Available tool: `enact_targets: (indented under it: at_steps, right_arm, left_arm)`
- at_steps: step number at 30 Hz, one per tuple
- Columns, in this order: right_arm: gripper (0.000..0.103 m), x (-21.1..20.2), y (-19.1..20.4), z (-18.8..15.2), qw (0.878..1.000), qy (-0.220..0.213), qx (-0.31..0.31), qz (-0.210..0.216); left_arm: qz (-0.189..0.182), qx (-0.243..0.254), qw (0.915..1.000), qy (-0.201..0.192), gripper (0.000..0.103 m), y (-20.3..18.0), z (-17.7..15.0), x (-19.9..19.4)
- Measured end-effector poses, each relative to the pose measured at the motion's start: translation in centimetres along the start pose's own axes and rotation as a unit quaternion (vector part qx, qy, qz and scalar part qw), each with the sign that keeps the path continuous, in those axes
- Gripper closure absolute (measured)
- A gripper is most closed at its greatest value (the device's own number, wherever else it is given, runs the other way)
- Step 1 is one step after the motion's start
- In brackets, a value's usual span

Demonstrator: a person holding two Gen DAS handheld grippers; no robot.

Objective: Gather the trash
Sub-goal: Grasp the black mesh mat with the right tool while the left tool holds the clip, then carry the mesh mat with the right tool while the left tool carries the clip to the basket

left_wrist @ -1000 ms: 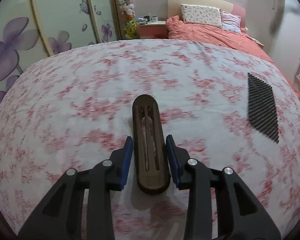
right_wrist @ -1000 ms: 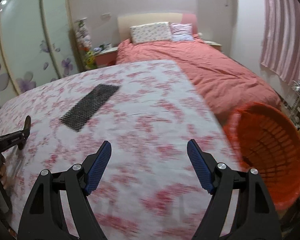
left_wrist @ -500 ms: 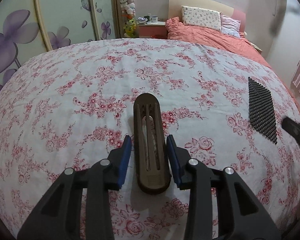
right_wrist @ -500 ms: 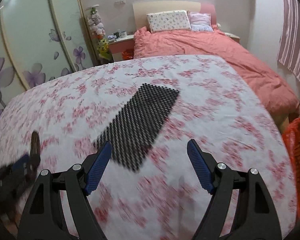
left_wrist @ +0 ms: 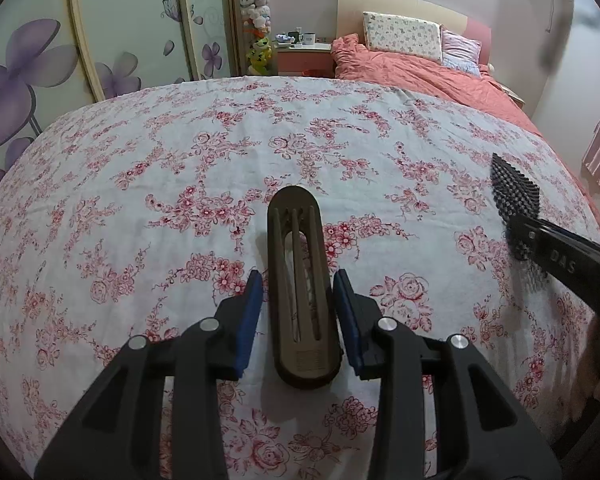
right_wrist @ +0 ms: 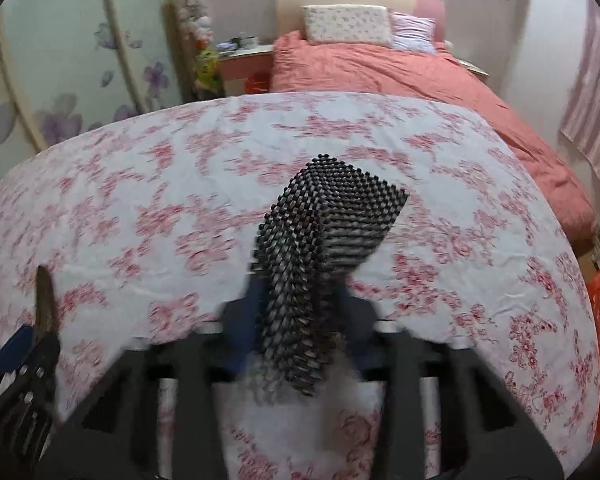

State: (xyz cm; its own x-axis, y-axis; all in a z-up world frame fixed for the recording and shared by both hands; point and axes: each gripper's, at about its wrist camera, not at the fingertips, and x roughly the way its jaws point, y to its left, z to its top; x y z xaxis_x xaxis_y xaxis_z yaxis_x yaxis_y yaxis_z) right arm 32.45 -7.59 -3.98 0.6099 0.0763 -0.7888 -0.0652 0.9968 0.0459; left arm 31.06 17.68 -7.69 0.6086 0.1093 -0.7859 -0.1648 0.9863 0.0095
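Home bedroom, lived-in.

Far end: bed (left_wrist: 428, 76) with salmon duvet, floral pillow (left_wrist: 402, 36) against a pale headboard; pink nightstand (left_wrist: 304, 60) with mugs to its left, column of stuffed toys (left_wrist: 256, 20) beside it. Left: sliding wardrobe doors (left_wrist: 100, 40) with purple flower prints. Right: pink curtain (right_wrist: 592, 120). Near: rose-print cloth (left_wrist: 180, 200) over a wide surface.

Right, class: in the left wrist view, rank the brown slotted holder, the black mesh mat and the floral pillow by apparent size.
1. brown slotted holder, though nearness inflates it.
2. floral pillow.
3. black mesh mat, partly hidden by the right gripper; its rank against the pillow is unsure.
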Motion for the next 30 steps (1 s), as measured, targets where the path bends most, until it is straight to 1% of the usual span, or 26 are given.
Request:
enact_targets:
  at_steps: [2,7,10,15,19,20,21,22,24,26,30]
  right_arm:
    - [0.089,-0.3,0.0,-0.2,1.0,0.003,-0.006,0.002]
    - [0.09,-1.5,-2.2,-1.1,1.0,0.005,0.022,0.022]
    - [0.09,-2.8,-4.1,-2.2,0.999,-0.001,0.032,0.015]
    - [0.09,-4.5,-7.5,-4.8,0.999,0.007,0.046,0.0]
    - [0.09,-5.4,-9.2,-6.1,0.998,0.003,0.058,0.005]
    - [0.088,-5.6,-9.5,-6.2,0.998,0.001,0.059,0.006]
    - [0.083,-5.5,-9.5,-6.2,0.998,0.0,0.06,0.008]
    - [0.081,-5.4,-9.4,-6.2,0.998,-0.001,0.06,0.005]
    - [0.07,-5.3,-9.6,-6.2,0.998,-0.002,0.063,0.007]
    - [0.066,-5.1,-9.6,-6.1,0.998,-0.005,0.064,0.01]
    - [0.066,-5.0,-9.8,-6.4,0.998,-0.012,0.058,0.002]
  left_arm:
    - [-0.001,-0.001,1.0,0.0,0.065,0.0,0.0,0.0]
    - [0.001,0.001,1.0,0.0,0.065,0.0,0.0,0.0]
    - [0.0,0.0,1.0,0.0,0.065,0.0,0.0,0.0]
    - [0.0,0.0,1.0,0.0,0.065,0.0,0.0,0.0]
    - [0.002,0.002,1.0,0.0,0.065,0.0,0.0,0.0]
    - [0.002,0.002,1.0,0.0,0.065,0.0,0.0,0.0]
    - [0.002,0.001,1.0,0.0,0.065,0.1,0.0,0.0]
    - [0.001,0.001,1.0,0.0,0.064,0.1,0.0,0.0]
    - [0.001,0.0,1.0,0.0,0.064,0.1,0.0,0.0]
    - [0.001,0.0,1.0,0.0,0.064,0.0,0.0,0.0]
    - [0.0,0.0,1.0,0.0,0.064,0.1,0.0,0.0]
